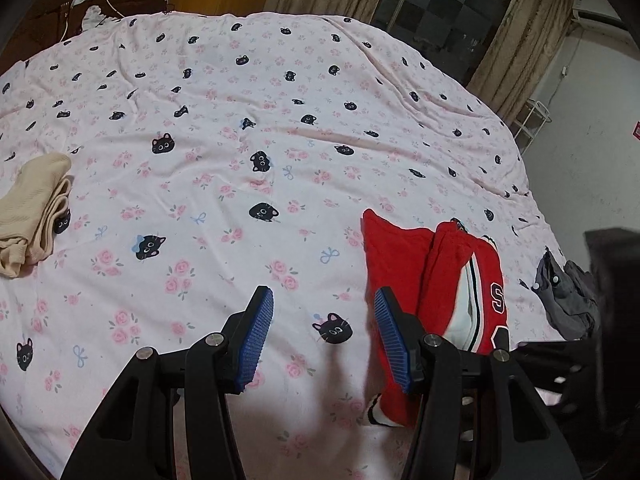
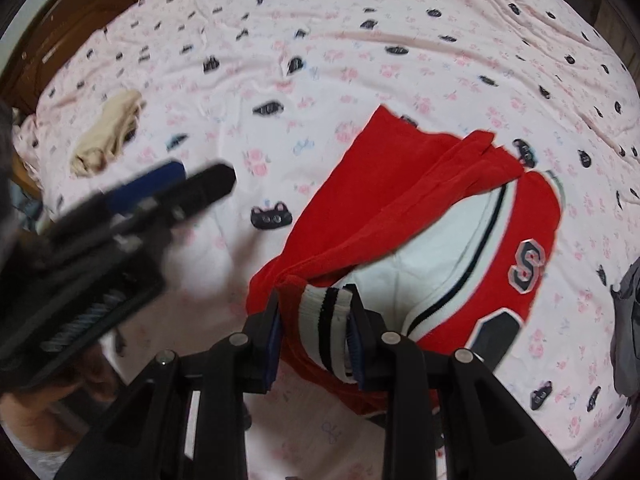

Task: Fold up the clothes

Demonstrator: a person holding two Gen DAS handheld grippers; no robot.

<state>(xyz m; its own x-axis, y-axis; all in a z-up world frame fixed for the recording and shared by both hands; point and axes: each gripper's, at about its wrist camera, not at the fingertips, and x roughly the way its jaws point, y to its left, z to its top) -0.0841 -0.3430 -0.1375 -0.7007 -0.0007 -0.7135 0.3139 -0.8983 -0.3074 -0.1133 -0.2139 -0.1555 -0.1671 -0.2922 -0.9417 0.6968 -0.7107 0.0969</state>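
Right tool clamped on red jacket cuff; left tool apart, empty.
Judged: keep cuff pinched, lay sleeve flat across body on bed w/o bunching.

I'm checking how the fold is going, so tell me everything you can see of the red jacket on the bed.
The red jacket looks like soft knit cloth, red with a white panel edged in dark stripes, a letter S patch and a ribbed cuff or hem striped white and black. It lies partly folded and rumpled on the pink cat-print bedsheet, one red layer turned over the white part. The right tool pinches the striped ribbing at the near edge. The left tool hangs open beside it, gripping nothing.
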